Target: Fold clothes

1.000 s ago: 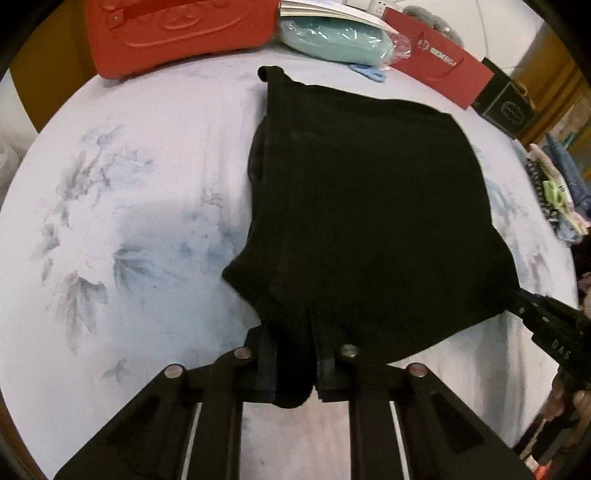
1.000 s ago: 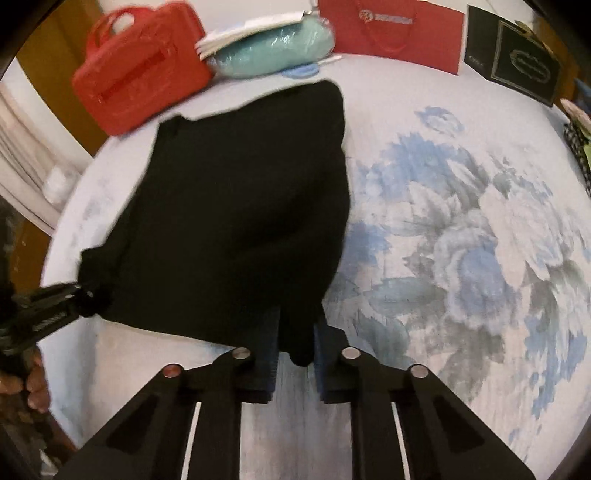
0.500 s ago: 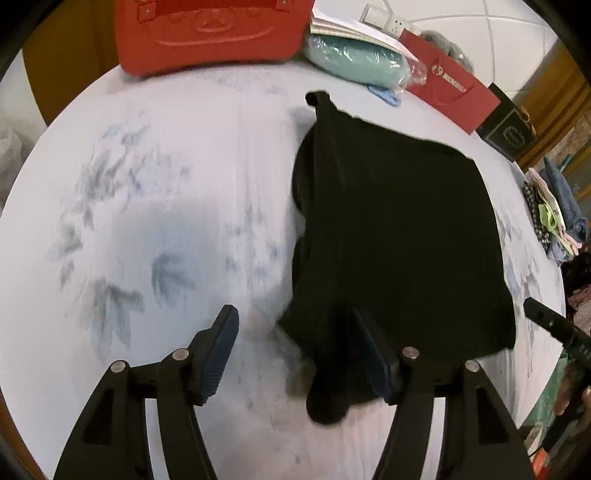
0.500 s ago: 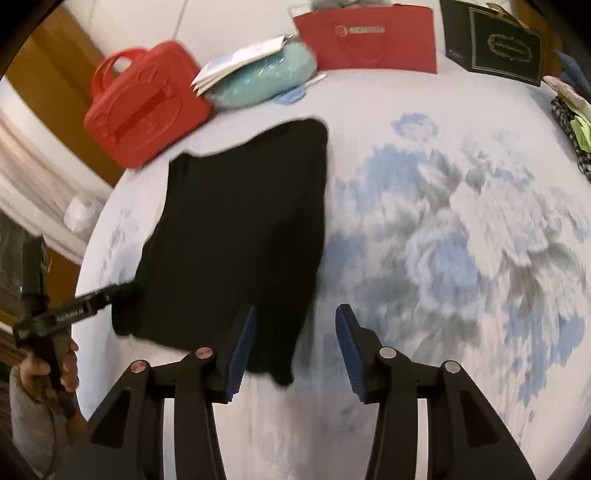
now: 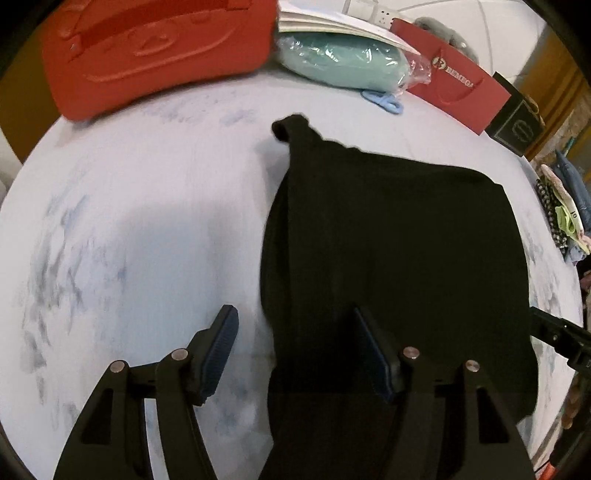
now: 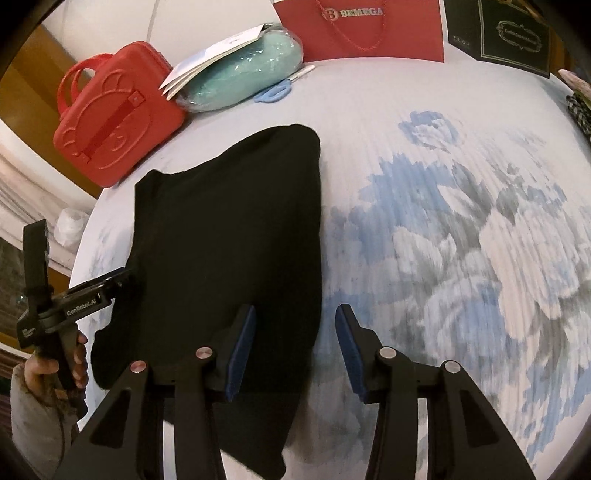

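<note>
- Pale blue floral-print bedsheet surface [image 6: 461, 229], wide and soft, under everything.
- Black fabric garment [image 5: 388, 258], already folded into a long panel, flat on sheet; long axis running from near edge toward far clutter; small tab poking out at far left corner.
- Left gripper [image 5: 295, 349]: jaws spread, empty; garment's left edge lying between the two blue pads, right finger over the cloth, left finger over bare sheet.
- Right gripper [image 6: 295, 347]: jaws apart, empty; garment's right edge between the pads, left finger over cloth, right finger over sheet.
- Key relation: both grippers at the near short end, one per near corner, cloth directly ahead and below; neither clearly nearer. Likely next fold: near end carried up over the far end along the long axis.
- Risk guess: dark-on-dark layers, easy to pinch only the top ply.
- Red moulded hard-shell case with handles [image 6: 114, 122] at far left, closed; contents not visible.
- Red paper gift bag with gold logo [image 6: 362, 33] and black printed gift box [image 6: 513, 37] at far edge; contents not visible.
- Mint-green bundle in clear plastic bag [image 6: 243, 77], white booklet lying on top.
- Small blue-handled scissors [image 6: 275, 92] just beside the bundle.
</note>
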`<state>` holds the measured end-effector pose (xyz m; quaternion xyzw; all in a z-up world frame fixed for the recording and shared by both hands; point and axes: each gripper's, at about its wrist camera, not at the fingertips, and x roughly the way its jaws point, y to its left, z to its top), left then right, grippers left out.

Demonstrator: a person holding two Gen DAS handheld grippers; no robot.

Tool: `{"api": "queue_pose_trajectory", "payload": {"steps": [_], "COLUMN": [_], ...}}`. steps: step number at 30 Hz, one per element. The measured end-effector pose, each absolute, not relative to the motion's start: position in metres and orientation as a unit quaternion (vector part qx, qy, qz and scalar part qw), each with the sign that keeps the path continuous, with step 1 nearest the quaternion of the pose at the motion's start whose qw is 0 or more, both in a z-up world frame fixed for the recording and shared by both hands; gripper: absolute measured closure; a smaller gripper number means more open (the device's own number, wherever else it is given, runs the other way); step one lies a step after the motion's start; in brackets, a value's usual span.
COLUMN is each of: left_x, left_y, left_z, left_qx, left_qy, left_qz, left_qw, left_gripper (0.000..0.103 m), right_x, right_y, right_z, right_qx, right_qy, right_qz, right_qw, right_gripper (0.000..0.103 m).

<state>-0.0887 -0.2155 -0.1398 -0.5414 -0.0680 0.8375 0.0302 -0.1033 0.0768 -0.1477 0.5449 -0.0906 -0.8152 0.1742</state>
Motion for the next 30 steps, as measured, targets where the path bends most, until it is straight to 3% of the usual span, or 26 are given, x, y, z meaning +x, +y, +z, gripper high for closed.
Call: {"api": "queue_pose_trajectory", "payload": {"steps": [3,5,9,13,16,22,27,28,30], "left_x": [-0.093,-0.095,-0.098,-0.110,-0.108,-0.107,-0.107,-0.107,-0.106], "left_y": [-0.207,-0.203,-0.200,-0.202,-0.203,-0.197,-0.194,-0.194,-0.196], "left_z": [-0.143,-0.145,-0.148,-0.153,-0.152,-0.151,-0.152,-0.152,-0.152], "left_qx": [-0.540,-0.540,-0.540,-0.547,-0.544,-0.541,-0.536,-0.537,-0.540], "left_qy": [-0.047,-0.045,-0.033,-0.052,-0.054,-0.053,-0.047,-0.047,-0.047], "left_qz": [0.839,0.839,0.840,0.834,0.836,0.837,0.841,0.840,0.839], "left_qw": [0.036,0.047,0.050,0.055,0.056,0.062,0.060,0.058,0.056], "left_gripper": [0.038,0.050,0.053,0.067,0.066,0.049,0.049,0.051,0.076], "right_x": [-0.111,-0.114,-0.119,-0.118,-0.117,-0.117,-0.124,-0.124,-0.121], "right_y": [0.075,0.072,0.069,0.073,0.076,0.080,0.063,0.060,0.057], "right_z": [-0.153,-0.156,-0.164,-0.159,-0.156,-0.151,-0.165,-0.164,-0.164], "right_qx": [0.544,0.540,0.538,0.528,0.520,0.507,0.520,0.519,0.523], "right_qy": [-0.089,-0.081,-0.081,-0.099,-0.113,-0.136,-0.101,-0.088,-0.079], "right_qz": [-0.816,-0.819,-0.819,-0.823,-0.825,-0.829,-0.827,-0.830,-0.827], "right_qw": [0.173,0.176,0.181,0.185,0.189,0.194,0.187,0.184,0.189], "right_gripper": [0.058,0.058,0.065,0.068,0.066,0.056,0.056,0.058,0.084]}}
